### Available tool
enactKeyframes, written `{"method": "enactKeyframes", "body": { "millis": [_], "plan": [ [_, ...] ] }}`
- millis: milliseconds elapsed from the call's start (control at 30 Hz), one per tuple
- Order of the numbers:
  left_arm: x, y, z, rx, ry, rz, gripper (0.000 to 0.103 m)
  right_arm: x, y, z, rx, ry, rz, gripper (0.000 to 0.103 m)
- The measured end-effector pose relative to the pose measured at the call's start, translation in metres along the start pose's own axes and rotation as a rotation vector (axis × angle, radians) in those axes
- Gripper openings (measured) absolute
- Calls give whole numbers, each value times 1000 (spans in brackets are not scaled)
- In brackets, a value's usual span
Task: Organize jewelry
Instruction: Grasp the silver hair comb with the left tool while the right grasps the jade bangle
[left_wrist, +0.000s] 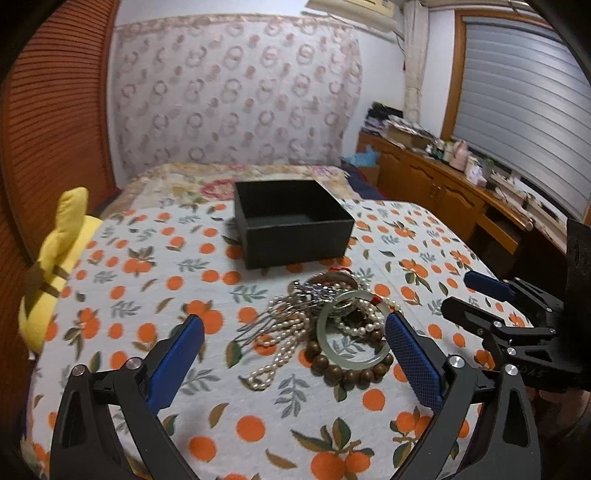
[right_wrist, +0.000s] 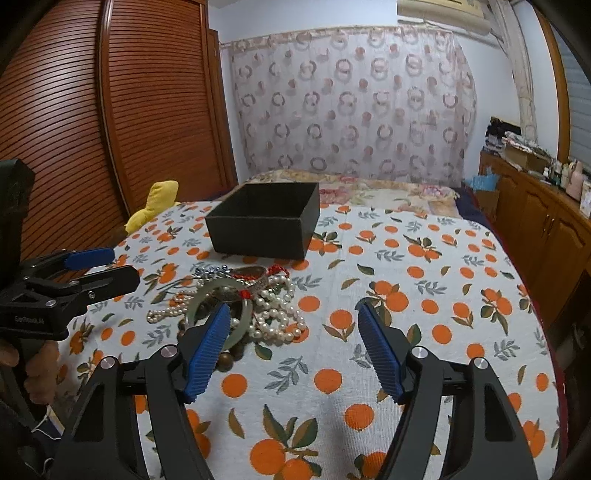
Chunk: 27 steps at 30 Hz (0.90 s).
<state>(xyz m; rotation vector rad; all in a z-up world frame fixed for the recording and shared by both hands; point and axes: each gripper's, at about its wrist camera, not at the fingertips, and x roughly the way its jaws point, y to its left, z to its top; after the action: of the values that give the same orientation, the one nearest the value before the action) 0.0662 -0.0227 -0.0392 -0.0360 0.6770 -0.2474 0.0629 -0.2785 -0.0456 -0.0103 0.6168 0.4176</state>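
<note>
A tangled jewelry pile (left_wrist: 328, 317) lies on the orange-print cloth (left_wrist: 184, 280). It holds a pale green jade bangle (left_wrist: 354, 360), pearl strands (left_wrist: 280, 347), a brown wooden bead bracelet (left_wrist: 343, 373) and silver pieces. Behind it stands an empty black box (left_wrist: 295, 236). My left gripper (left_wrist: 294, 320) is open, its blue pads either side of the pile and above it. My right gripper (right_wrist: 292, 306) is open too. Its left pad (right_wrist: 207, 350) covers part of the bangle (right_wrist: 218, 286), and pearls (right_wrist: 277, 317) lie just inside that pad. The box (right_wrist: 258, 232) stands beyond.
A yellow plush toy (left_wrist: 55, 266) sits at the cloth's left edge. Louvred wooden doors (right_wrist: 110, 110) stand on the left and a cluttered wooden cabinet (left_wrist: 443, 192) on the right. Each gripper shows in the other's view, the right (left_wrist: 460, 291) and the left (right_wrist: 123, 264).
</note>
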Motion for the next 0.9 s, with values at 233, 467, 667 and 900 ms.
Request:
{"method": "enactKeyframes", "body": {
  "millis": [233,467,667,900],
  "plan": [
    [38,-2,11,1,79,-83,74,12,-5,-2,-8,42,14,74],
    [62,-8,18,33,114,-111,59,14,-6,0,-10,62,36,74],
    [70,-8,16,66,147,-123,35,10,0,-1,-25,55,34,74],
    [55,3,15,47,128,-165,19,9,10,-1,-57,64,46,74]
  ]
}}
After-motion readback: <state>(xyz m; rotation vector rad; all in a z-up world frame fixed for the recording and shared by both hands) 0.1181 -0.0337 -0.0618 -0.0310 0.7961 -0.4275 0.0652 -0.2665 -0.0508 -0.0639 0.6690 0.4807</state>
